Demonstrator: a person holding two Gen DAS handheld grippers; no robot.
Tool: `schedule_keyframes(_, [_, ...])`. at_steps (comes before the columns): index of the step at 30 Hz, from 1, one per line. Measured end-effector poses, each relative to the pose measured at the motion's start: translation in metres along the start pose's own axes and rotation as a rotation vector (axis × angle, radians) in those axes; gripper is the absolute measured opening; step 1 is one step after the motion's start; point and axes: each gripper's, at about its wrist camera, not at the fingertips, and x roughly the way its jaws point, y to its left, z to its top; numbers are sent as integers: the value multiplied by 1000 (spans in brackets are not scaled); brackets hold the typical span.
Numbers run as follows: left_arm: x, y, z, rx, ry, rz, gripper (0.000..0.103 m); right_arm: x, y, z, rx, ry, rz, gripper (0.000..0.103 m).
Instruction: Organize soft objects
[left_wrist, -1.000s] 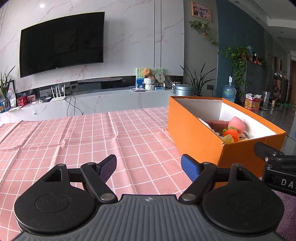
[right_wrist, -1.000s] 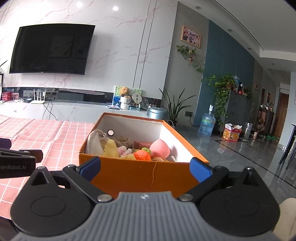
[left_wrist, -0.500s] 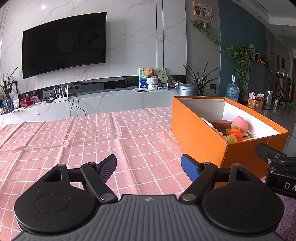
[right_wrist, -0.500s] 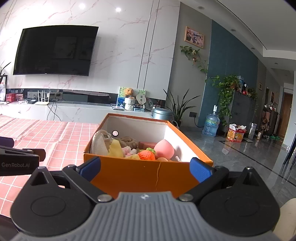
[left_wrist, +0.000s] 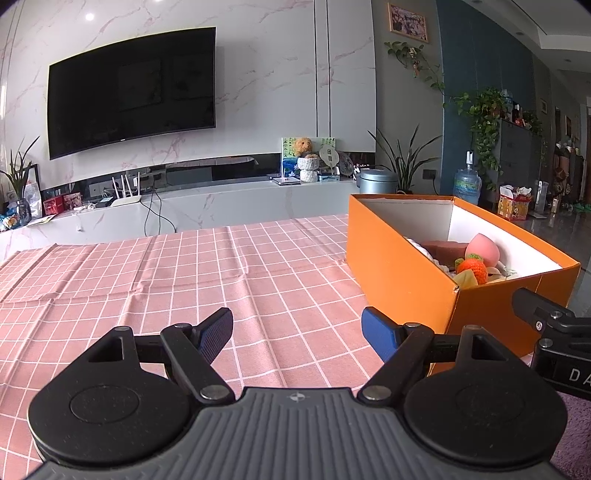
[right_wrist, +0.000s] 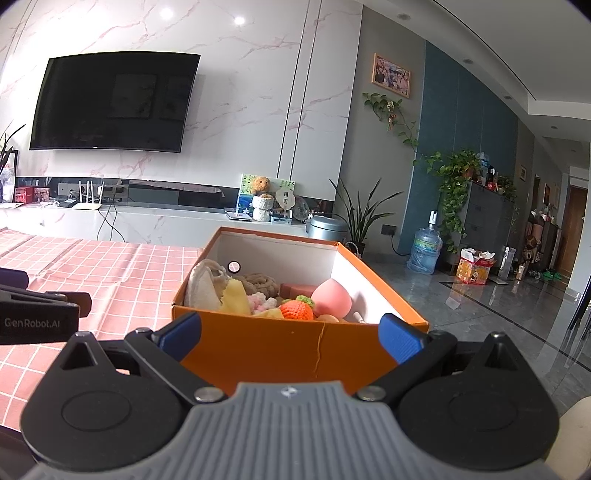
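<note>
- The left gripper (left_wrist: 297, 330) fills the lower part of the left wrist view, its two blue-padded fingers (left_wrist: 218, 332) spread wide with nothing between them, above the pink checked tablecloth (left_wrist: 184, 273).
- The right gripper (right_wrist: 290, 332) sits low in the right wrist view, its fingers (right_wrist: 400, 341) also spread wide and holding nothing; the near end of the box shows in the gap between them, and whether they touch it cannot be told.
- The orange box (left_wrist: 399, 273) stands at the right of the left wrist view on the tablecloth, open at the top, white inside; in the right wrist view the box (right_wrist: 288, 350) is at centre, with a vertical crack in its near wall.
- Soft things lie inside the box: a pink peach-shaped toy (right_wrist: 330, 301) at the right, a knitted orange fruit (right_wrist: 297, 312) with a green top just beside it, a yellow piece (right_wrist: 234, 297) left of centre, a cream cloth bundle (right_wrist: 203, 286) at the left end, a brown knitted lump (right_wrist: 260, 284) behind, and a small pink-and-white fluffy piece (right_wrist: 260, 302) in the middle.
- The black body of the right gripper shows at the lower right edge of the left wrist view.
- A television (left_wrist: 131, 90) hangs on the marble wall in the upper left of both views.
</note>
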Motion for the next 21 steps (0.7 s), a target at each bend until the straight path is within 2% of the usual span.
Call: schedule_keyframes(21, [-4,1,2,-6,-11,13,93,-1,0,0,1,0,6,100])
